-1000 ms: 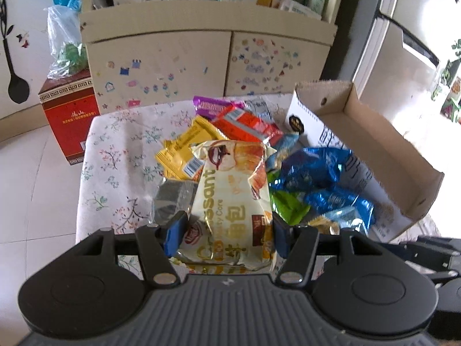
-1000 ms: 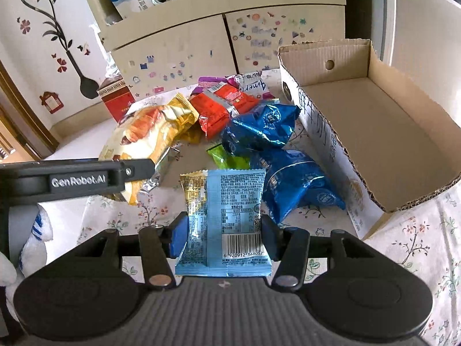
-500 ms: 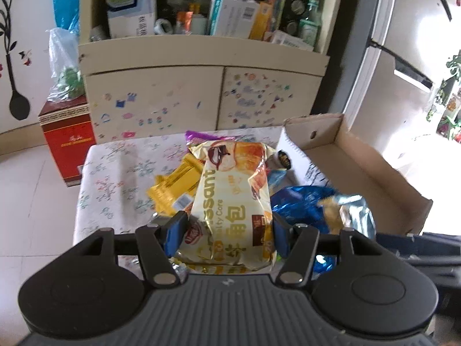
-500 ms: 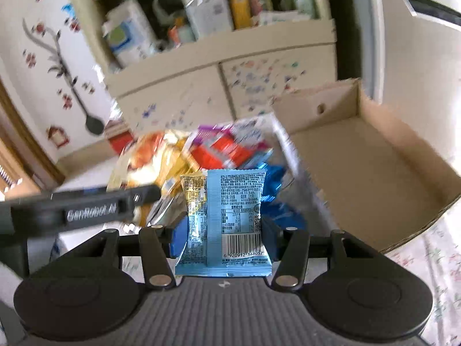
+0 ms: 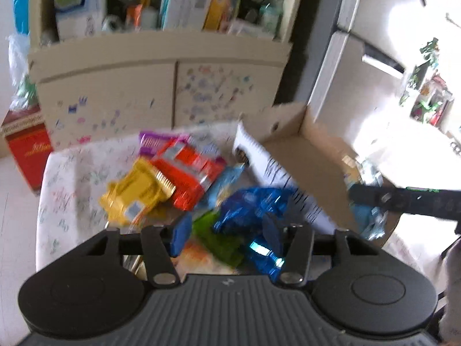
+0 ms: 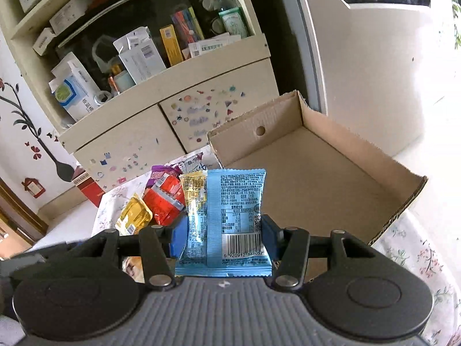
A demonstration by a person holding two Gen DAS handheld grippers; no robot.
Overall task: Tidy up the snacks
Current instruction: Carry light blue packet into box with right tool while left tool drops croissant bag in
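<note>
My right gripper (image 6: pixel 224 227) is shut on a light blue snack packet (image 6: pixel 230 201) with a barcode, held up just left of the open cardboard box (image 6: pixel 317 190). In the left wrist view one of its black fingers (image 5: pixel 403 201) reaches over the box (image 5: pixel 302 155). My left gripper (image 5: pixel 224 233) hovers over the snack pile with its jaws apart and nothing pressed between the pads. Only a blurred pale orange patch (image 5: pixel 198 255) shows low under them. On the table lie yellow (image 5: pixel 135 193), red (image 5: pixel 187 173), green (image 5: pixel 213 230) and blue foil (image 5: pixel 253 207) packets.
The flowered tablecloth (image 5: pixel 75 178) has bare room on the left. A cream cabinet (image 5: pixel 115 95) with crowded shelves stands behind the table, with a red carton (image 5: pixel 26 150) on the floor beside it. A fridge (image 6: pixel 374 72) stands behind the box.
The croissant packet no longer stands between the left pads. The right gripper rose and moved toward the box with the blue packet still in it.
</note>
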